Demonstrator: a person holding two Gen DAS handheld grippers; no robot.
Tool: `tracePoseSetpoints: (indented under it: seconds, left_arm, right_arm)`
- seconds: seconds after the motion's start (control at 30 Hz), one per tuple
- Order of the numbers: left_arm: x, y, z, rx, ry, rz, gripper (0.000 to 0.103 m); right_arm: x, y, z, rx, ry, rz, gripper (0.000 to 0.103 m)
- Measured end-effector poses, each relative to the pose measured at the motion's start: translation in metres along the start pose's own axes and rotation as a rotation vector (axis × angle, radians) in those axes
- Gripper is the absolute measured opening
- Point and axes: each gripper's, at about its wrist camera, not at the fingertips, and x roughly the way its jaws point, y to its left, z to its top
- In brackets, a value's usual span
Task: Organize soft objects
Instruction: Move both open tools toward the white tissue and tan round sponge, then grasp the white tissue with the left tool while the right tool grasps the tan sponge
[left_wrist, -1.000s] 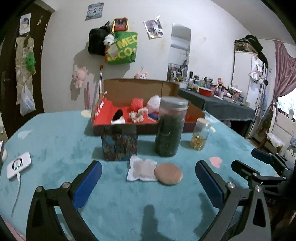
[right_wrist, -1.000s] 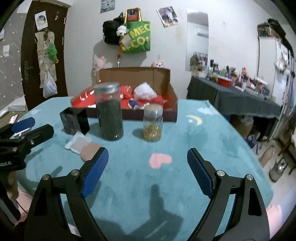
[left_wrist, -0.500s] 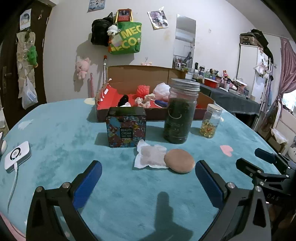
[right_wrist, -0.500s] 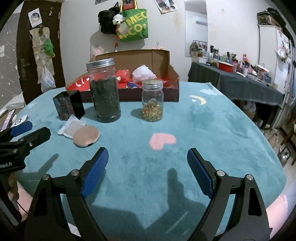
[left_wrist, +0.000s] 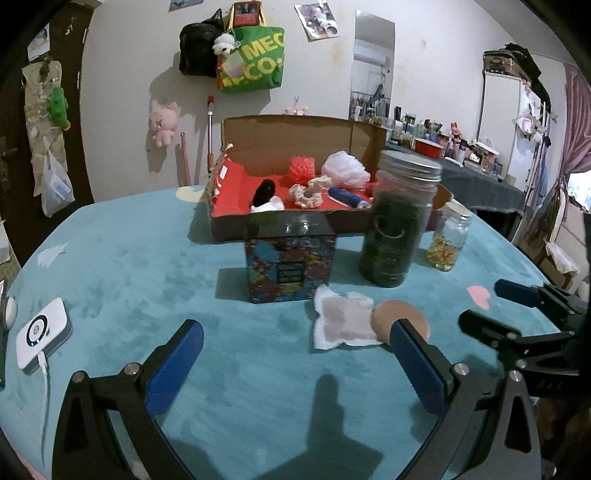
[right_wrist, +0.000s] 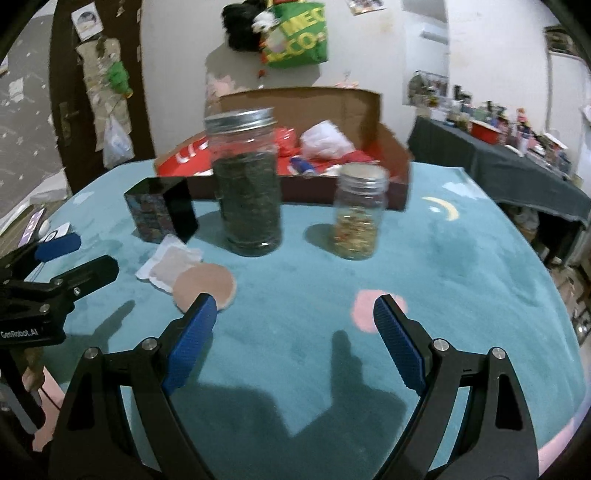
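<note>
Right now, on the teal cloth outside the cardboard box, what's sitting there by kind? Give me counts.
Glass jars: 2, the tall jar and the small jar
Patterned tin: 1
Soft flat items: 2, the white pad and the round tan puff
White device with cable: 1
Total: 6

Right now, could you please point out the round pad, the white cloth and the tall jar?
Round pad (right_wrist: 205, 286), right wrist view, its flat top.
White cloth (left_wrist: 341, 321), left wrist view, its middle.
Tall jar (left_wrist: 397, 229), left wrist view, its glass side.
</note>
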Motion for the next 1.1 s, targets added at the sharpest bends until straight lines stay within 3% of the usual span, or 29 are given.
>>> tracePoseSetpoints:
  seconds: [0.23, 0.4, 0.5, 0.67, 0.9, 1.1]
  left_arm:
    - [0.007, 0.017, 0.005, 0.002, 0.03, 0.003, 0.103]
    - [0.015, 0.016, 0.01, 0.02, 0.056, -0.015, 0.103]
    - [0.021, 0.012, 0.011, 0.025, 0.077, -0.043, 0.103]
    - [0.031, 0.002, 0.013, 0.053, 0.097, -0.075, 0.103]
    - [0.049, -0.009, 0.016, 0.108, 0.162, -0.128, 0.101]
    - [0.061, -0.016, 0.019, 0.161, 0.202, -0.159, 0.082]
  right_arm:
    - [0.044, 0.028, 0.013, -0.073, 0.152, 0.104, 0.087]
    - [0.064, 0.038, 0.017, -0.101, 0.239, 0.116, 0.087]
    - [0.06, 0.028, 0.02, -0.078, 0.243, 0.105, 0.087]
    - [0.046, -0.015, 0.021, -0.002, 0.222, 0.015, 0.087]
    - [0.04, -0.027, 0.022, 0.023, 0.226, 0.184, 0.087]
    - [0.047, -0.001, 0.026, -0.122, 0.238, 0.254, 0.087]
